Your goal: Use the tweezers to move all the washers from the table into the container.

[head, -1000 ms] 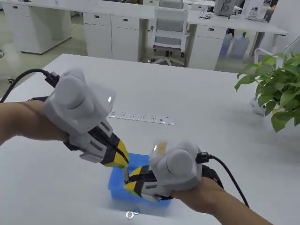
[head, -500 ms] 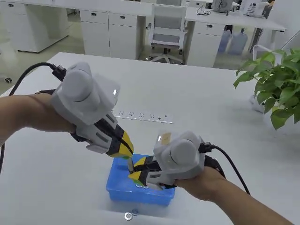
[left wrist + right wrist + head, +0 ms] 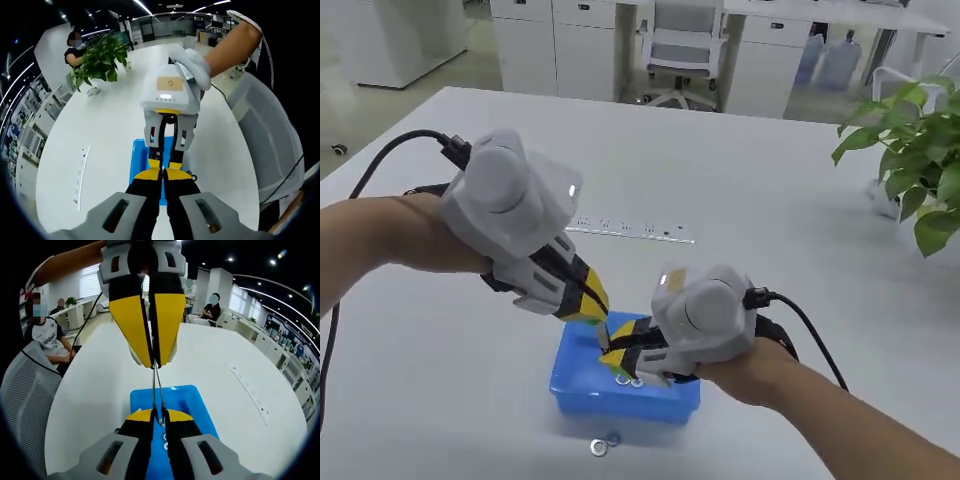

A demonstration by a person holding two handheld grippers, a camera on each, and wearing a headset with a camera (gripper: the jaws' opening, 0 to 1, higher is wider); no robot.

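Bright, even ceiling light; soft shadows; fisheye views bend at edges.

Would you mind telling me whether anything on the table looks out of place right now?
Two washers lie loose on the table, just outside the near wall of the blue container, while others sit inside. Oddly, the tweezers are gripped by both the left tool and the right tool. Nothing looks damaged.
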